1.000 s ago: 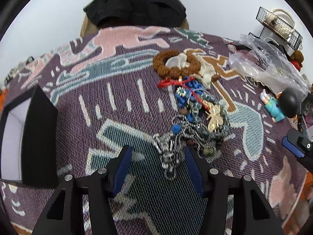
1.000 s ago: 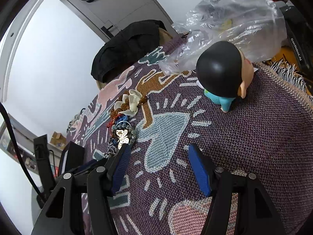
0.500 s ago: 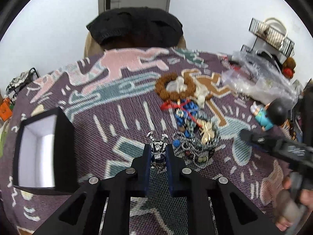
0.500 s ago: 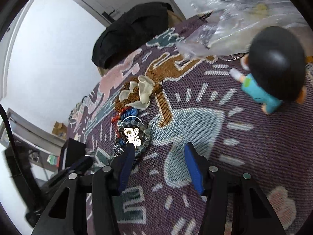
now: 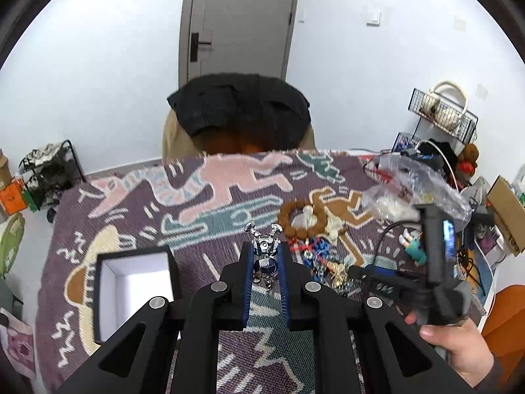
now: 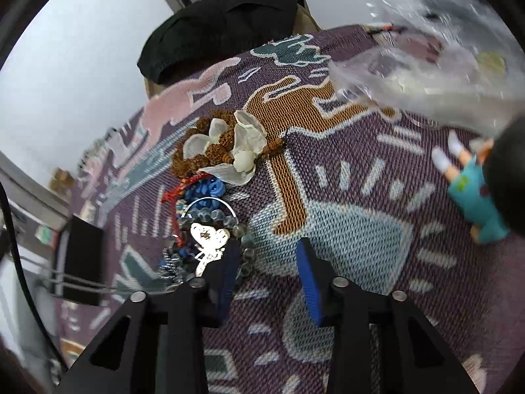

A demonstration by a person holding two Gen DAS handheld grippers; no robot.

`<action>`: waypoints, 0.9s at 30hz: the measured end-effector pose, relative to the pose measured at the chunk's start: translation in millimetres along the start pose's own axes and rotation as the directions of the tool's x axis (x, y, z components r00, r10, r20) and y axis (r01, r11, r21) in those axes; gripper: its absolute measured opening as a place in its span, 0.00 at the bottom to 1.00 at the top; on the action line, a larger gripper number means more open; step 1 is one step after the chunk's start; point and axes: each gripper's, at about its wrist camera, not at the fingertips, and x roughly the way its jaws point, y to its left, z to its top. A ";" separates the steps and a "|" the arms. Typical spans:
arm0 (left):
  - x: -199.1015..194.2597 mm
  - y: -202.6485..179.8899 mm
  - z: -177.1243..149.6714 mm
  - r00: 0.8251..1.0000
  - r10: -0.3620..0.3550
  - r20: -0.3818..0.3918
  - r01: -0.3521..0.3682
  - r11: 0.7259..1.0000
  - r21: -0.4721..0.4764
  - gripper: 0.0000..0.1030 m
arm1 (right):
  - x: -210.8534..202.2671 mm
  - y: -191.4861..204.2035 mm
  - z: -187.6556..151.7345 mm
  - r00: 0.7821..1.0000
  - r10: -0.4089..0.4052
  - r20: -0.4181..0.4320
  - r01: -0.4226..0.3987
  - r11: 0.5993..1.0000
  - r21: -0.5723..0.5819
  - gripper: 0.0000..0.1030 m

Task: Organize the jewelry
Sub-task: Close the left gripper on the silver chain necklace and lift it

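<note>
1. Across the whole table lies a purple woven blanket (image 5: 137, 203) with pink, teal and tan figures.
2. Near its left edge sits an open black box (image 5: 136, 290) with a white inside (nothing visible in it).
3. Right of centre is the jewelry pile (image 6: 210, 229): brown bead ring, blue beads, a shiny butterfly pendant.
4. Right gripper (image 6: 267, 267) hangs just beside that pile, jaws closing, only blanket between them.
5. Left gripper (image 5: 265, 271) is clamped on a small silver robot charm (image 5: 265, 256), lifted above the blanket.
</note>
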 end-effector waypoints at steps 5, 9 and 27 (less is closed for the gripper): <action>-13.9 3.2 6.8 0.999 -0.010 0.032 0.010 1.000 -0.003 0.14 | 7.6 22.1 2.1 0.995 -0.095 -0.009 0.094 0.990 -0.103 0.34; -23.1 6.1 11.0 0.999 -0.008 0.051 0.008 1.000 -0.002 0.14 | 9.4 35.1 -2.8 0.990 -0.138 0.002 0.135 0.971 -0.197 0.27; -103.7 18.5 64.9 0.975 0.022 0.222 -0.027 0.999 0.021 0.14 | -104.4 54.3 2.1 0.969 0.036 0.244 0.014 0.979 -0.203 0.09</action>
